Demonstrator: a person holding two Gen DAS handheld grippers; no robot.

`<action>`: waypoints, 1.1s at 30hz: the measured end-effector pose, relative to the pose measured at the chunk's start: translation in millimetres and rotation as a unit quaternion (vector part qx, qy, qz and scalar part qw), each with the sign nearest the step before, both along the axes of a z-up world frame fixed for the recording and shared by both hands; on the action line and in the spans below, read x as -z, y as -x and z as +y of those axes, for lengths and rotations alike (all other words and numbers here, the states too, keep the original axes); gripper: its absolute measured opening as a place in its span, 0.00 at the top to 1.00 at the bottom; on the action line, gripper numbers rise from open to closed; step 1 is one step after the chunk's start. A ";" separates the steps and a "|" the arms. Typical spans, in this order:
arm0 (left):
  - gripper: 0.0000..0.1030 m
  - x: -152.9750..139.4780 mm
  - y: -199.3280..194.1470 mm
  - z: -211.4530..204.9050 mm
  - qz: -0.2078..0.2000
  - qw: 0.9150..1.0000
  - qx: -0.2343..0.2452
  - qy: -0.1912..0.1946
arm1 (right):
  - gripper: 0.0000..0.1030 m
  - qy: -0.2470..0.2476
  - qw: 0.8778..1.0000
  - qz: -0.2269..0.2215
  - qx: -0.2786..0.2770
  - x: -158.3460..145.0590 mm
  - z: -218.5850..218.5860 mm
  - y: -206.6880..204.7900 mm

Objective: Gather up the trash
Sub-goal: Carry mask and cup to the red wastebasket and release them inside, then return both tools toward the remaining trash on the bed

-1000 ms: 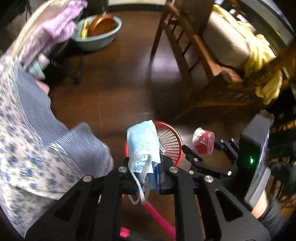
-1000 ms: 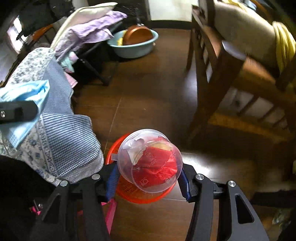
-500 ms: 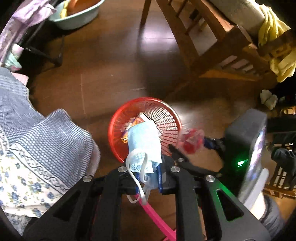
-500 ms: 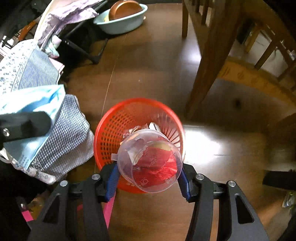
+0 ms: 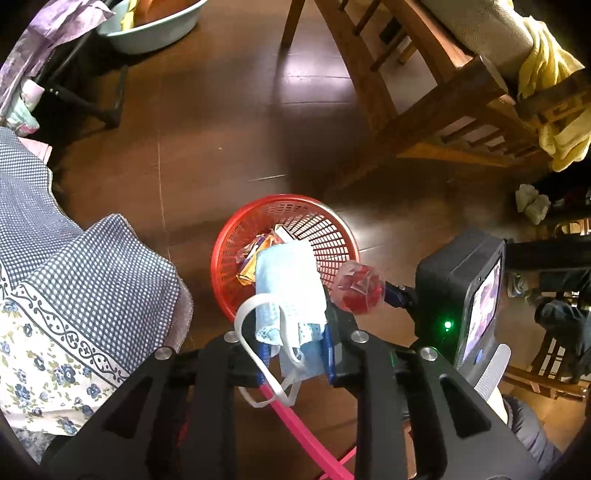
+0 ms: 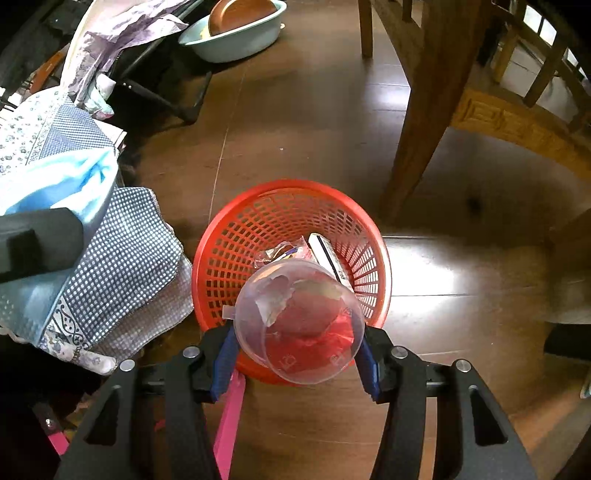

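A red mesh basket [image 5: 325, 218] [image 6: 258, 210] stands on the dark wood floor with several wrappers inside. My left gripper [image 5: 295, 354] is shut on a blue face mask [image 5: 288, 284] and holds it over the basket's near rim. My right gripper [image 6: 295, 354] is shut on a clear plastic cup with red wrapping inside [image 6: 303, 325]; it hangs over the basket's near edge. The cup also shows in the left wrist view [image 5: 356, 291], at the basket's right rim. The mask shows at the left edge of the right wrist view [image 6: 70, 184].
A checked and floral cloth [image 5: 74, 288] [image 6: 118, 266] hangs at the left, close to the basket. A wooden chair [image 5: 424, 96] [image 6: 436, 96] stands behind and right. A teal basin [image 6: 236, 33] sits far back. A pink handle [image 6: 229, 417] lies under the grippers.
Both grippers have tipped downward and moved over the red basket, which now shows fully below them. The mask and the cup are still held.
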State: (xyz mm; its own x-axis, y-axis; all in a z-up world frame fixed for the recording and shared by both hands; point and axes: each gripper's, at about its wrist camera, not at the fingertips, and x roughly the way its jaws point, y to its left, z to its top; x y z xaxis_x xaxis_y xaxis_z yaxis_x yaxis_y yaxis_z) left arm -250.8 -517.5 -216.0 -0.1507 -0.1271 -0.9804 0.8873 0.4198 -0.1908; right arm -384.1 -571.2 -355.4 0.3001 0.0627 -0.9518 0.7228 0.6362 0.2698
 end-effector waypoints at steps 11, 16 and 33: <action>0.43 -4.7 0.5 -1.1 -0.006 1.000 0.004 0.006 | 0.27 0.021 0.999 0.027 0.012 -1.8 -0.1 1.6; 0.42 -2.9 -2.3 -0.4 -0.011 1.000 -0.001 -0.003 | 0.26 0.020 0.999 0.029 0.030 -4.2 -5.3 8.1; 0.39 -86.6 -49.8 40.5 -0.046 0.986 -0.109 0.114 | 0.19 0.076 0.996 0.036 0.043 -67.1 -4.0 -5.0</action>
State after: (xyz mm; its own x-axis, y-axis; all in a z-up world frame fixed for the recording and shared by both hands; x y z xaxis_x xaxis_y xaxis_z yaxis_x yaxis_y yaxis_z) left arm -201.0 -477.1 -129.5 -0.0078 -0.3654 -0.9308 0.7986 0.5580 -0.2257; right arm -379.2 -575.2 -288.3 0.2293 -0.1071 -0.9674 0.7897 0.6015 0.1206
